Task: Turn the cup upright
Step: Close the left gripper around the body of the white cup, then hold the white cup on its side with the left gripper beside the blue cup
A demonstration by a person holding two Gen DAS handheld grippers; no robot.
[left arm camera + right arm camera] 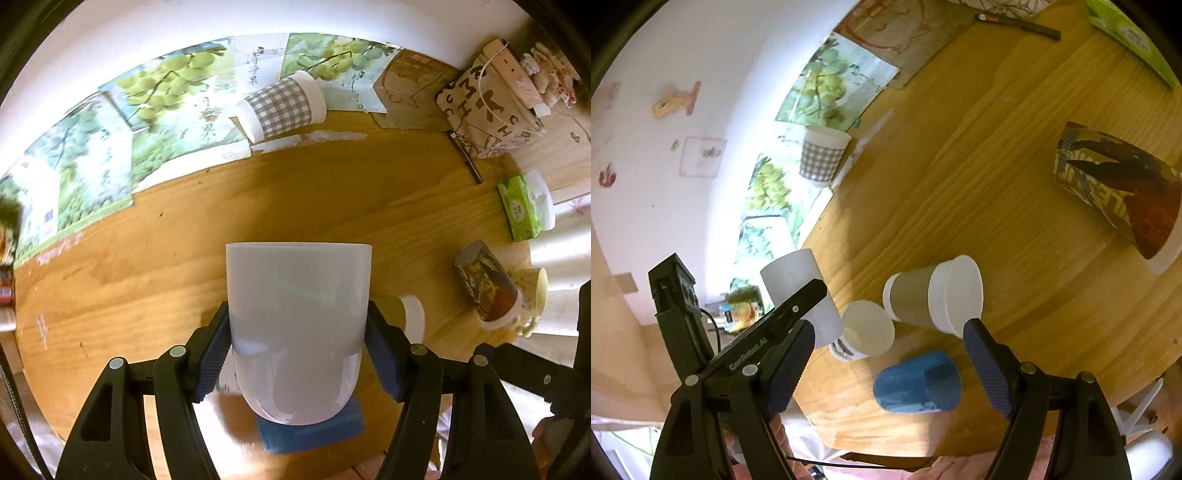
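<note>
Between the left jaws: white cup (297, 325) gripped, pads (212, 350) pressing both sides low on the body; flat rim end toward 12 o'clock, rounded base toward the camera.
Cup place: lifted off the worktop (184, 240), over the blue cup (310, 430).
Left gripper (297, 350): clamped on the white cup.
Right gripper (888, 365): jaws wide apart, nothing between them, hanging above the cluster.
Progress: judged mid-turn; pick-up done, cup in the air, setting down mouth-up not yet done. Exact tilt cannot tell from the fisheye.
Near neighbours: blue cup lying on its side; small white paper cup (866, 330) just beside at 10 o'clock; brown-sleeved cup (934, 295) on its side at 12 o'clock.
Further out: patterned cup (1119, 188) at 2 o'clock, checked cup (280, 105) by the wall, tissue pack (524, 206) at 3 o'clock.
Edges: worktop edge runs close under the blue cup.
Open room: bare wood from centre toward 10–12 o'clock in the left view; likely best landing spot.
</note>
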